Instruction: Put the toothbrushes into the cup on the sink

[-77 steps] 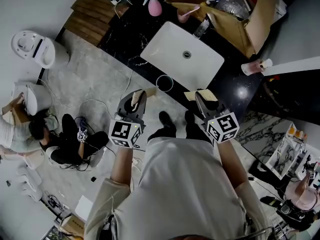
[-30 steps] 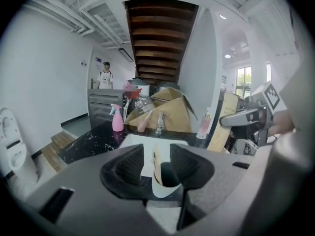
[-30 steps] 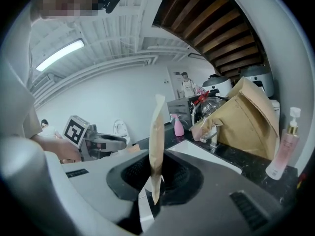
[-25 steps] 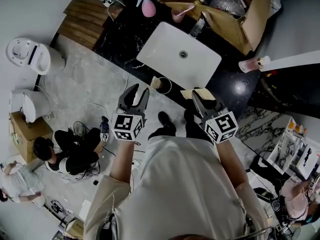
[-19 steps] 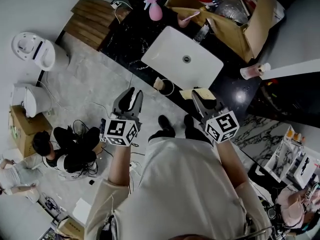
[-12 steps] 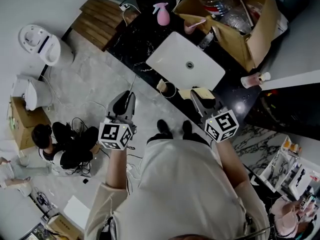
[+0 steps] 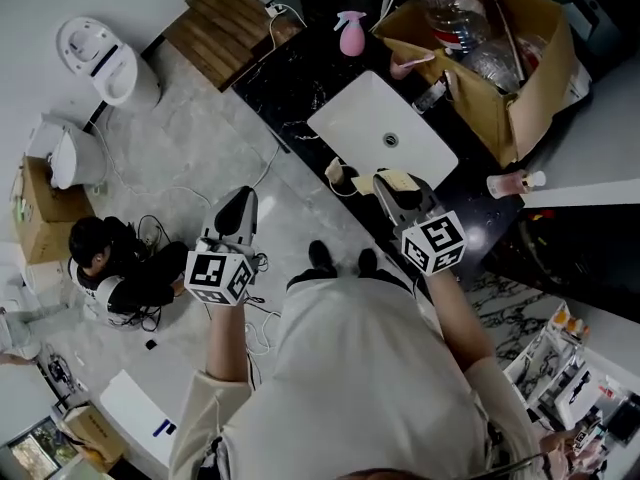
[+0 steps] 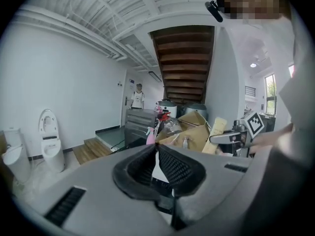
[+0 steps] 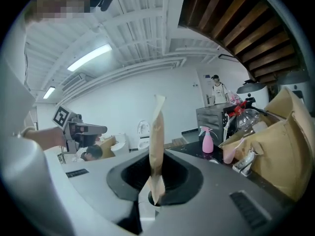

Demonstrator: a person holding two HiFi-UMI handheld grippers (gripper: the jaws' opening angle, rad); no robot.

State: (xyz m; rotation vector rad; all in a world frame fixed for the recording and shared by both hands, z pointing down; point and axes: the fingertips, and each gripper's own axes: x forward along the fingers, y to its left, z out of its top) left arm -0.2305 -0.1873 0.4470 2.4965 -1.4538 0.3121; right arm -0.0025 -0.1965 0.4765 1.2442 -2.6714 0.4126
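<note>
Along the far right of the scene runs the dark counter (image 7: 478,183) with the white sink (image 7: 360,128) set in it, and the person stands at its near edge. The left gripper (image 7: 243,203) hangs over the floor, well left of the counter. Its jaws have just been closing, and they now meet with nothing between them. The right gripper (image 7: 392,188) is over the counter's near edge, just right of the cup (image 7: 345,182). It pinches a paper-wrapped toothbrush (image 9: 157,136) near one end, so that most of its length stands up above the jaws. The cup sits between the sink and the counter's near edge, and another toothbrush (image 7: 333,170) already stands in it.

The step in hand looks to be the second drop. To do it well, the right gripper should carry its toothbrush left, kept upright, until the short lower end is over the part of the cup's mouth that the first one leaves free. It should then come straight down. The jaws should part only once that end is below the rim — the cup stands close to the edge and looks light, so a sideways knock could tip it.
</note>
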